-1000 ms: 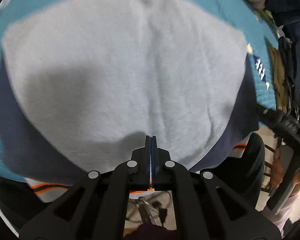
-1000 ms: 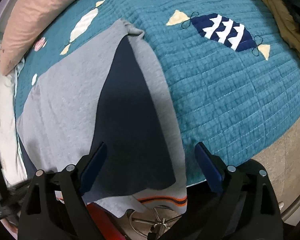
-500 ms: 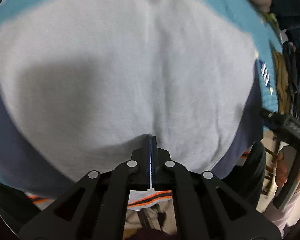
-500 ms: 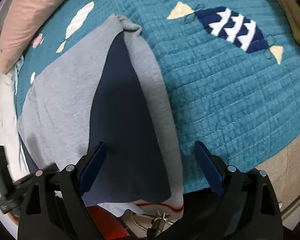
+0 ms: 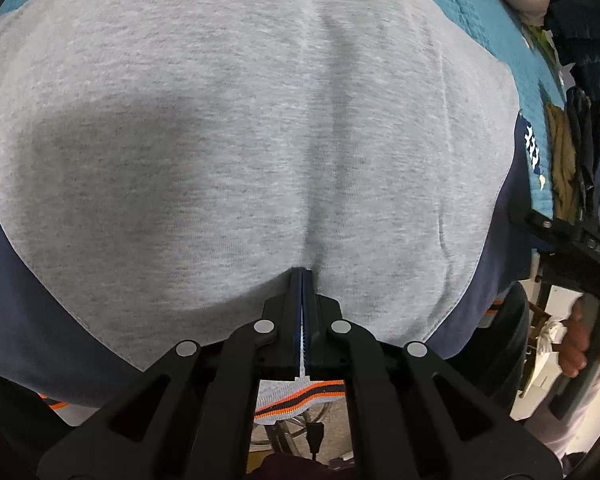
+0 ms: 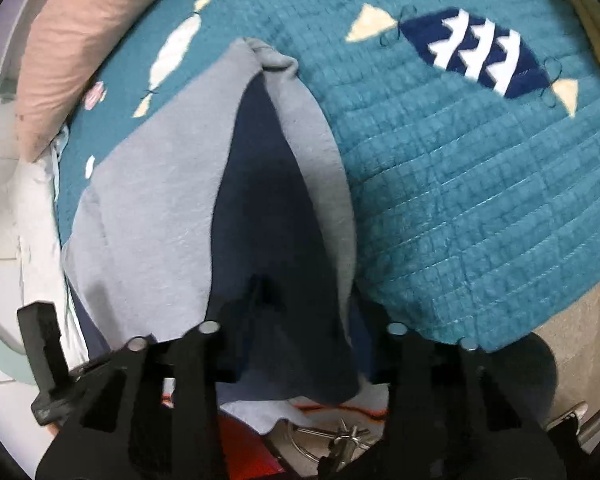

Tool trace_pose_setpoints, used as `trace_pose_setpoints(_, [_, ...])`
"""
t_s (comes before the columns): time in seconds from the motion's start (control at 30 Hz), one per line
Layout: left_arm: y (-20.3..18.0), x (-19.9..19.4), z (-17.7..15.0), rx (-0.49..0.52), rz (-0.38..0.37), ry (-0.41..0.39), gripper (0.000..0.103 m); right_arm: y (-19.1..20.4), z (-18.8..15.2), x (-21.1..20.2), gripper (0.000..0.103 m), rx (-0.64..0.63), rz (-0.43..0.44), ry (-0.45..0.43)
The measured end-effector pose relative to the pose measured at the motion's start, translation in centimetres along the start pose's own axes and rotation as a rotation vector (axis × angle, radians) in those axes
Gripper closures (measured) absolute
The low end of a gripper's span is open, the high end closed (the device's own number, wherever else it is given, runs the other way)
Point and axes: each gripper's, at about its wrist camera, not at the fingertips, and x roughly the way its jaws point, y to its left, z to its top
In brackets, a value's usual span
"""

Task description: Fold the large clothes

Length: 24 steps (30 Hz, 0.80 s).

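Right wrist: teal quilted bedspread point(image 6: 460, 208)

right gripper point(image 6: 300, 312) closing around grey-and-navy garment point(image 6: 160, 200) on teal quilt point(image 6: 460, 200).

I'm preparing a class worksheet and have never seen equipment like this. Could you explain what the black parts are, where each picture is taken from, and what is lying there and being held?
No robot: a person holds two hand grippers, each with a camera looking along its fingers. The left gripper is shut on the hem of a grey and navy garment spread on a teal quilt beside a pink pillow. In the other view, the right gripper is closing, with the garment's navy fabric between its jaws.
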Motion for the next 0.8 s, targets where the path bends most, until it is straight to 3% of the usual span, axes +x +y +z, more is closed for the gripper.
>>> trace_pose_setpoints(0.1, [-0.6,0.4,0.1,-0.001,0.005,-0.001,0.103,0.2,0.0,-0.6,0.074,-0.021,0.064,-0.007])
trace_pose_setpoints(0.23, [-1.5,0.9,0.2,0.000,0.011,-0.002,0.102,-1.7,0.7,1.7,0.063,0.018,0.106,0.047])
trace_pose_setpoints(0.3, [-1.7,0.9,0.1,-0.003,0.009,-0.004,0.103,-2.5,0.9,2.0,0.051,0.035,0.153,0.055])
trace_pose_setpoints(0.33, [-1.7,0.9,0.1,-0.010,0.005,-0.003,0.103,-2.7,1.1,2.2,0.027,0.041,0.228,0.066])
trace_pose_setpoints(0.37, [-1.6,1.0,0.1,-0.013,0.004,-0.002,0.103,-2.9,1.3,2.4,0.016,0.051,0.302,0.068])
trace_pose_setpoints(0.4, [-1.7,1.1,0.1,-0.014,0.007,-0.001,0.103,-3.3,1.3,2.7,0.016,0.096,0.340,0.058])
trace_pose_setpoints(0.43, [-1.8,1.2,0.0,-0.010,0.013,-0.002,0.103,-3.2,1.3,2.8,0.020,0.108,0.320,0.055])
trace_pose_setpoints(0.5, [-1.9,1.2,0.0,-0.005,0.023,-0.006,0.103,-1.9,1.2,2.5,0.037,0.054,0.213,0.045])
trace_pose_setpoints(0.53, [-2.0,1.2,-0.1,-0.005,0.028,-0.008,0.103,-1.0,0.9,2.1,0.050,0.007,0.114,0.031])
trace_pose_setpoints(0.57, [-2.1,1.2,-0.1,-0.005,0.032,-0.009,0.103,-0.7,0.6,1.7,0.064,-0.016,0.100,0.016])
trace_pose_setpoints(0.6, [-2.2,1.2,-0.1,-0.003,0.036,-0.010,0.103,-0.6,0.4,1.3,0.071,-0.028,0.108,0.003])
trace_pose_setpoints(0.63, [-2.3,1.1,-0.1,-0.002,0.038,-0.012,0.103,-0.5,0.1,0.7,0.076,-0.034,0.127,-0.007])
trace_pose_setpoints(0.8, [-2.7,1.2,-0.4,-0.007,0.031,-0.023,0.103,-1.7,-0.6,-0.6,0.080,-0.013,0.161,-0.038])
